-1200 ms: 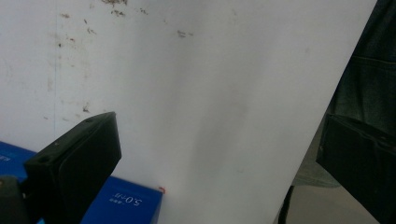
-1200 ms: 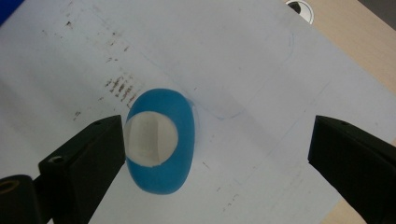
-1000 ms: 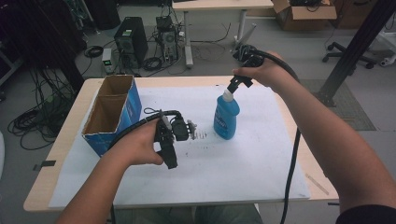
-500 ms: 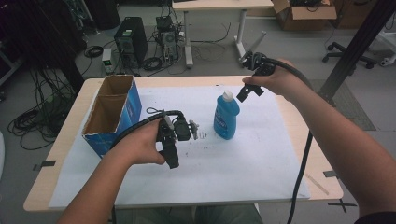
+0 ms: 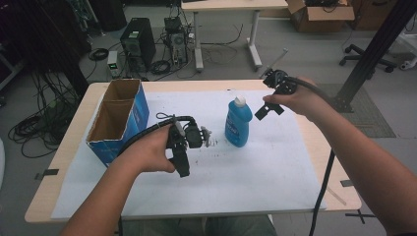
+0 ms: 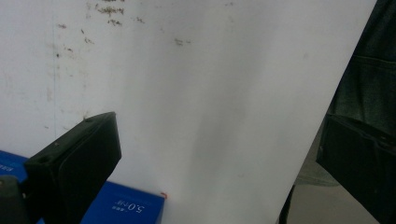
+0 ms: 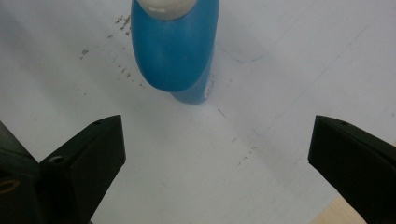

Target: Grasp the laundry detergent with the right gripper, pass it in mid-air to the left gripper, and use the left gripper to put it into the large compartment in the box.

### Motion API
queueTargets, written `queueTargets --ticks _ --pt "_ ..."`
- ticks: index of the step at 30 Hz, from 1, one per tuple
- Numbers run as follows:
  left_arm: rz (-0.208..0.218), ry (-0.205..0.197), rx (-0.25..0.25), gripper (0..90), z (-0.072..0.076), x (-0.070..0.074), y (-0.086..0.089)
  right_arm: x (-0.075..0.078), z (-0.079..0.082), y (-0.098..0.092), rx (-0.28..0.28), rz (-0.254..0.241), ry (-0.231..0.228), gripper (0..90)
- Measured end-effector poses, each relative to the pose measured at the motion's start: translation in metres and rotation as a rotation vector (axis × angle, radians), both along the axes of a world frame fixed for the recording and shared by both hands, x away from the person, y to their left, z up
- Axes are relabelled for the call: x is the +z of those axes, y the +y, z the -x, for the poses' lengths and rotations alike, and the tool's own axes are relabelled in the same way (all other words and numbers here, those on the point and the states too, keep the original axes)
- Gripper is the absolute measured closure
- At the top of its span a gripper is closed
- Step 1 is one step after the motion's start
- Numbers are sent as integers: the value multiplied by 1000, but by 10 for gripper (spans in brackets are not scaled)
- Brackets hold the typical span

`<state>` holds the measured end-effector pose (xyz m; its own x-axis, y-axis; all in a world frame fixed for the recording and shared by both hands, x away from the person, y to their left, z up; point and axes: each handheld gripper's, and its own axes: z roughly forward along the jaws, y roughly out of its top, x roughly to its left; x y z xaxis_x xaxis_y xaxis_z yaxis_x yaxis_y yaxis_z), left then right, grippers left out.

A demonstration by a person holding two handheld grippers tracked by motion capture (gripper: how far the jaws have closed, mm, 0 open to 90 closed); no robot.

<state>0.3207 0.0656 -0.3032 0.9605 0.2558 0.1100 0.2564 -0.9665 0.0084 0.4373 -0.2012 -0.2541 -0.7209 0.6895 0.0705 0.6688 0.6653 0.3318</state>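
Right gripper [image 5: 263,109] is off to the right of the bottle [image 5: 238,124], up near cap height, jaws spread wide and holding nothing; its own view looks down past both jaws at the bottle [image 7: 175,46] standing on the paper. Left gripper [image 5: 183,160] sits low over the white sheet [image 5: 255,172], between the box [image 5: 118,120] and the bottle, jaws apart and empty too; in its view I can see one jaw at each edge, with blank paper between and a corner of the blue box [image 6: 126,205] below. My read: the step in hand is a grasp on the bottle with the right tool. To do it well I'd bring the jaws down level with the body, not the cap, centre the bottle between them so both pads land on the flat faces, and close slowly, because a tall narrow bottle could tip if one jaw touches first. Left stays clear unless I need it to steady. The bottle is upright near the table's middle, just right of the left gripper, apart from both tools. It's blue, translucent-looking plastic with a white cap, flattened oval section, a small printed label on one side I can't read. Probably light and slightly slippery.
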Motion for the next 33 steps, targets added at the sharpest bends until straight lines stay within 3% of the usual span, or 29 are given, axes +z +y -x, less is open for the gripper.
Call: queueTargets --ticks 8,33 --pt "-13 -3 -4 2 0 1 0 -23 7 -10 -16 -56 -19 43" --pt "-13 -5 -8 2 0 4 -1 -81 19 -19 -28 -140 -10 44"
